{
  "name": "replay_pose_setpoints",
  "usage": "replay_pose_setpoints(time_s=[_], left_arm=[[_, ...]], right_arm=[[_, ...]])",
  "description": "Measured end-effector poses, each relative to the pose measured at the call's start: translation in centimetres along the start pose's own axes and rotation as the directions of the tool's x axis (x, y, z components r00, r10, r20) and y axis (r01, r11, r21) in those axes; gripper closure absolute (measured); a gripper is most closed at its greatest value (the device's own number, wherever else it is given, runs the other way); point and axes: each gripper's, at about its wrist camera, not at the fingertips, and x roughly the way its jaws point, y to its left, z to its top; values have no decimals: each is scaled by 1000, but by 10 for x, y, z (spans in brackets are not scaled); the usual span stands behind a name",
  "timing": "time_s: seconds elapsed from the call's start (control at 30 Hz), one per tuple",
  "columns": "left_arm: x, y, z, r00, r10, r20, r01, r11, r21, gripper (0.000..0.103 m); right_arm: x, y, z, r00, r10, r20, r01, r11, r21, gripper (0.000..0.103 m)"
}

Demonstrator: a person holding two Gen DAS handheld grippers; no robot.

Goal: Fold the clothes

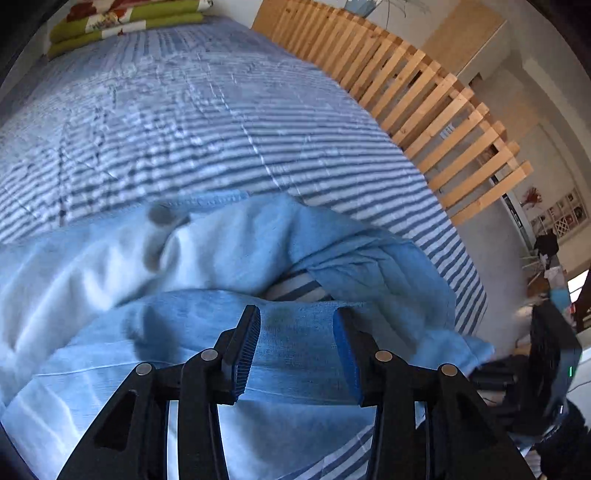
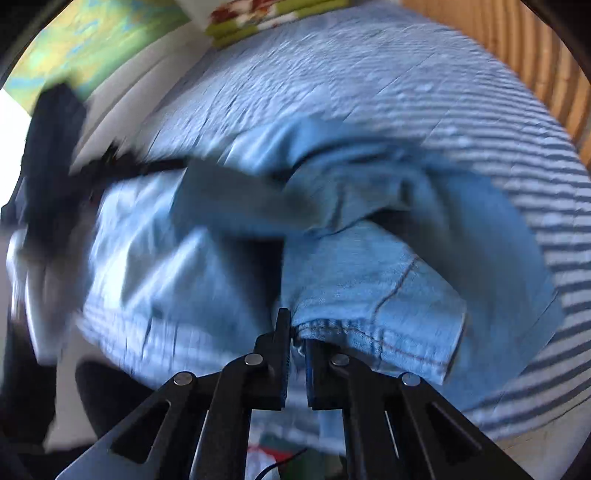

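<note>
Light blue denim garment (image 1: 236, 258), soft and crumpled, heaped in loose folds on a blue-and-white striped bedspread (image 1: 207, 122); paler inside face turned up at the side, darker weave toward the front, one stitched hem with brown thread running just ahead of the right gripper (image 2: 297, 354). One garment only, as far as the blur allows, possibly jeans. Two grippers: left gripper (image 1: 297, 350) with jaws apart, blue pads hovering over a flat band of denim directly below and between them, not pressing on it; right gripper nearly closed, pads pinched on the hem edge of the denim right at the tips. Seen from the right wrist, a dark smeared shape at far left, probably the other tool, too blurred to be sure. One stack of folded green floral bedding (image 1: 122, 22) far ahead of both tools at the head of the bed. One wooden slatted rail (image 1: 436, 103) ahead and to the right of the left gripper, bordering the bed edge. Wide stretch of bare striped cover beyond the garment, ahead of the tips; near bed edge close under the right gripper, with a sliver of floor clutter showing below
</note>
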Motion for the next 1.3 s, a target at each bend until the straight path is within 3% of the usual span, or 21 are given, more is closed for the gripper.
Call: replay_pose_setpoints(time_s=[0.07, 0.1, 0.23, 0.3, 0.4, 0.53, 0.63, 0.7, 0.8, 0.87, 0.9, 0.93, 1.03, 1.1, 1.17, 1.23, 1.3], left_arm=[[19, -5, -7, 998, 3, -55, -2, 1000, 20, 59], [32, -7, -14, 995, 4, -96, 0, 999, 36, 59], [75, 1, -45, 976, 26, -215, -14, 998, 57, 61], [74, 0, -55, 982, 35, -184, -19, 996, 91, 60], [56, 8, -54, 981, -36, -189, 42, 999, 27, 60], [7, 31, -38, 996, 21, -85, -19, 1000, 21, 59], [-22, 67, -15, 994, 107, -29, -108, 994, -33, 59], [-29, 90, 0, 991, 132, -23, -133, 988, -77, 58], [-17, 115, 22, 989, 144, -39, -147, 984, -96, 52], [-4, 124, 37, 980, 196, -47, -199, 977, -78, 52], [3, 130, 43, 981, 186, -49, -190, 977, -96, 51], [9, 133, 44, 984, 170, -56, -175, 978, -114, 51], [32, 143, 50, 974, 208, -86, -217, 969, -121, 51], [35, 145, 49, 975, 202, -87, -212, 970, -120, 51], [31, 148, 48, 979, 188, -77, -197, 972, -132, 51], [23, 150, 48, 980, 189, -62, -196, 971, -139, 51], [14, 149, 46, 982, 187, -39, -191, 972, -138, 51]], right_arm=[[-7, -7, -12, 1000, -12, -18, 12, 1000, 12, 93], [-14, -13, -16, 1000, -14, -7, 14, 1000, 28, 88], [-58, -57, -6, 988, -62, 139, 47, 992, 114, 65], [-70, -85, 9, 966, -153, 208, 121, 980, 157, 58], [-51, -115, 45, 923, -337, 186, 312, 938, 154, 58], [0, -138, 83, 921, -382, 79, 376, 923, 82, 58], [27, -148, 102, 922, -384, 50, 380, 923, 65, 57], [41, -150, 110, 940, -342, 16, 341, 939, 36, 55], [46, -143, 116, 933, -358, 33, 359, 933, -4, 51], [46, -138, 116, 943, -331, 32, 331, 943, -12, 69], [45, -133, 116, 944, -328, 27, 329, 944, -23, 93], [42, -129, 116, 939, -344, 29, 345, 938, -33, 99], [28, -112, 126, 897, -435, 80, 440, 896, -60, 101], [1, -101, 144, 868, -469, 165, 483, 874, -52, 101], [-39, -79, 168, 794, -516, 321, 560, 827, -55, 101], [-76, -56, 186, 740, -514, 434, 583, 812, -34, 101], [-113, -31, 193, 640, -510, 574, 609, 793, 26, 101]])
